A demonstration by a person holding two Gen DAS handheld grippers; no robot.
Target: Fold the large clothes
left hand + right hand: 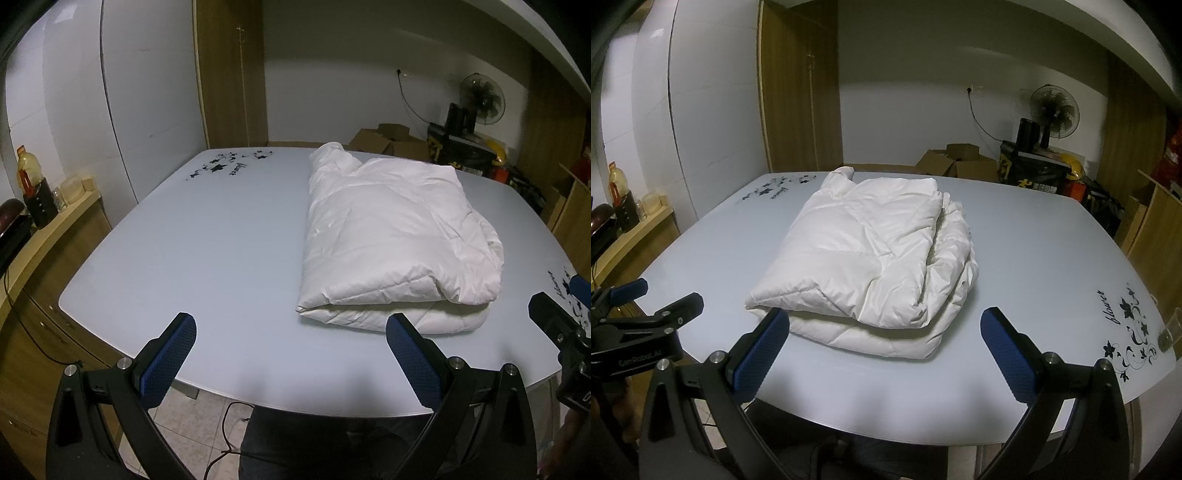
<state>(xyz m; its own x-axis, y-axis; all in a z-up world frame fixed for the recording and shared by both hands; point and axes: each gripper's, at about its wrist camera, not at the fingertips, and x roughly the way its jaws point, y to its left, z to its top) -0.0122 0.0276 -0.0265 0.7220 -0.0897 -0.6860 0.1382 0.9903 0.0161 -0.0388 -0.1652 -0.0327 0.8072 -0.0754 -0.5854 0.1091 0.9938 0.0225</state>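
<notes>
Starting with the left wrist view: we see the white padded garment (pixel 391 236) lying folded into a thick bundle on the pale counter (pixel 184 240), right of the star decal (pixel 229 164) printed at the counter's far edge. The left tool (pixel 291 338) hangs over the near counter edge with its blue pads spread wide, pinching nothing; its right pad sits just in front of the garment's near fold. The right tool shows only as a dark body at the frame's right edge.

Right wrist view: the garment (pixel 871 254) sits mid-counter, with the flower decal (pixel 1126 328) off to its right. The right tool (pixel 886 332) is likewise spread and empty, the left pad just before the garment's near corner, whether touching we cannot tell. Loose layered edges stack along the garment's right side; the near edge is a rounded fold.

Judgement: quilted fill reads light, soft and springy, the shell probably slick, so layers may slide or puff back open. We would grip the near rounded fold through all layers, one tool toward each corner, rather than the loose right-hand edges.
</notes>
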